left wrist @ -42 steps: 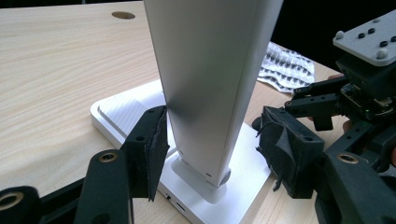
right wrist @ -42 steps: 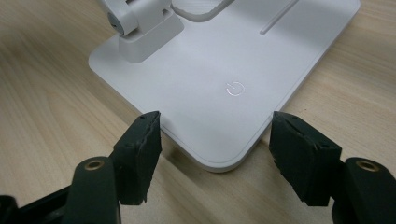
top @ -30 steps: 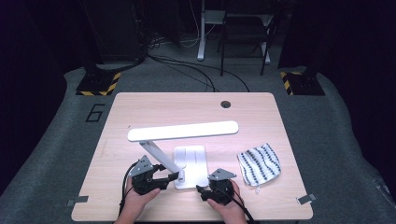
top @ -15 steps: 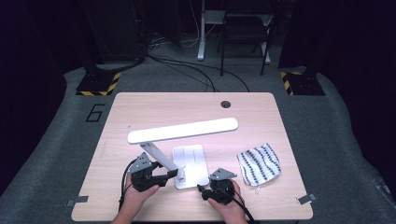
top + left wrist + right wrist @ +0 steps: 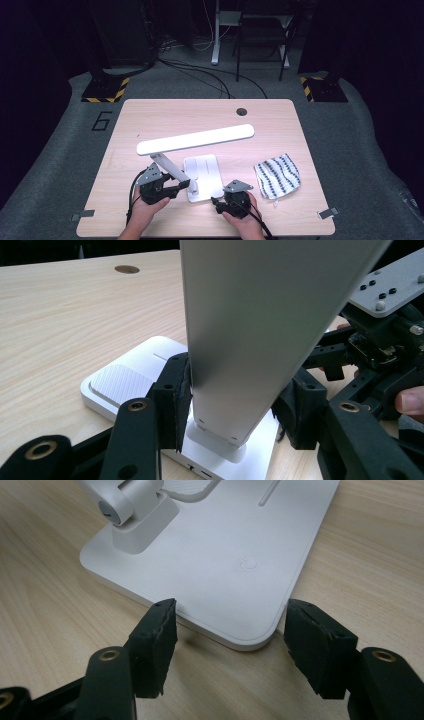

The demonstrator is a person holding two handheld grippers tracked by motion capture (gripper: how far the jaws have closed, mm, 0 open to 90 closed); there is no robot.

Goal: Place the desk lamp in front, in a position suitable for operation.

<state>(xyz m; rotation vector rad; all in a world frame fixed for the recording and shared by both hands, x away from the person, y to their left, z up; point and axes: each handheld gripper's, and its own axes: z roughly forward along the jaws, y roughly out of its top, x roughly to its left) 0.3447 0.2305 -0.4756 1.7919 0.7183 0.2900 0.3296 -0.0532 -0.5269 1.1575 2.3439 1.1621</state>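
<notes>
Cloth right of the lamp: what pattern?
The cloth has dark and white stripes, clearest in the high view.

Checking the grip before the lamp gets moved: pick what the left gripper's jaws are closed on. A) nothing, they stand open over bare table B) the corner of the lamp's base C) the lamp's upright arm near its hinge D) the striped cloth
C: in the left gripper view the left gripper has both pads pressed against the lamp's arm just above the base.

A striped cloth (image 5: 277, 176), perhaps folded, lies on the table (image 5: 150, 120)
</notes>
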